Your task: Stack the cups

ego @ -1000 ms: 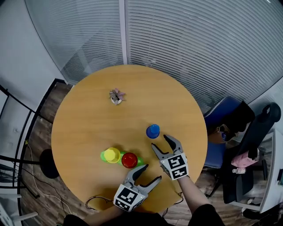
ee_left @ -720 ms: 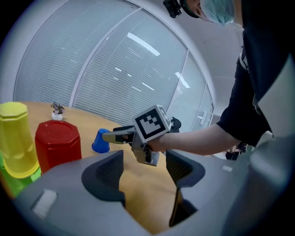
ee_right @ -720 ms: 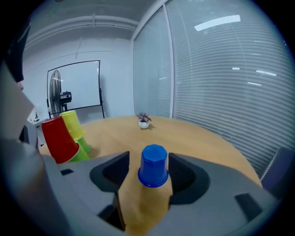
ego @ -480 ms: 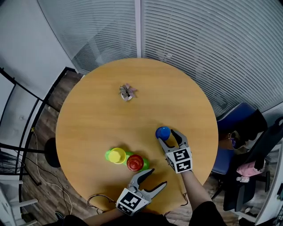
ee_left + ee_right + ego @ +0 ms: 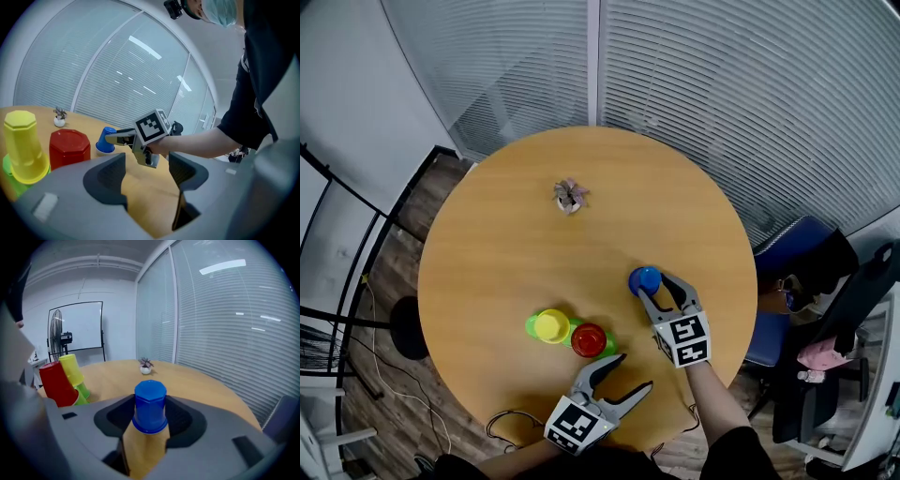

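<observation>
Currently the blue cup (image 5: 150,399) stands upturned on the worktop's (image 5: 506,244) right, between the jaws of the right gripper (image 5: 656,289), which have just been closing but don't clearly press it yet. Likely light, thin, slick plastic: pinch mid-wall, gently. The left gripper (image 5: 633,370) gapes empty at the near edge.

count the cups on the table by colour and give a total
blue cup: 1
yellow cup: 1
red cup: 1
green cup: 1 for sure, under the yellow; the green right of the red may be a second
total: 4, perhaps 5
</observation>
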Motion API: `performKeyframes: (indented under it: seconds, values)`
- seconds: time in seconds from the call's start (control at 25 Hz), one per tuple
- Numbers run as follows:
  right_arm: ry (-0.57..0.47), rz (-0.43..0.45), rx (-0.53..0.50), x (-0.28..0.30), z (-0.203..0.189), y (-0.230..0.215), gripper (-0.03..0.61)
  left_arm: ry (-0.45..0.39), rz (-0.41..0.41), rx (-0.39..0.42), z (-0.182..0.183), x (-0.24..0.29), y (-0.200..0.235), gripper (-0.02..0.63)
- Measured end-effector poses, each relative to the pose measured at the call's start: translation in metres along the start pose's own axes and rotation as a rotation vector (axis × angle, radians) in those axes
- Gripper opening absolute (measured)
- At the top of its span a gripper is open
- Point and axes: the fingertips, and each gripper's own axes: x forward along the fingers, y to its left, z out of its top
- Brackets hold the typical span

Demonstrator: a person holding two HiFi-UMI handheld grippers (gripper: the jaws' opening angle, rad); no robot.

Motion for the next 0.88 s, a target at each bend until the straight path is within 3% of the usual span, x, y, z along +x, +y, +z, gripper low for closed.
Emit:
performKeyframes:
  seconds: [0.36, 0.88]
  values:
    - [-0.081, 0.006, -0.064, -0.039, 0.060, 0.043, 0.210, -0.043, -0.036, 0.028, 0.019, -0.035, -0.006, 0.290]
    - [-0.171, 0.073, -0.054, -0.070, 0.119, 0.145, 0.210, -0.088, 0.022, 0.099, 0.025, -0.111, 0.018, 0.173]
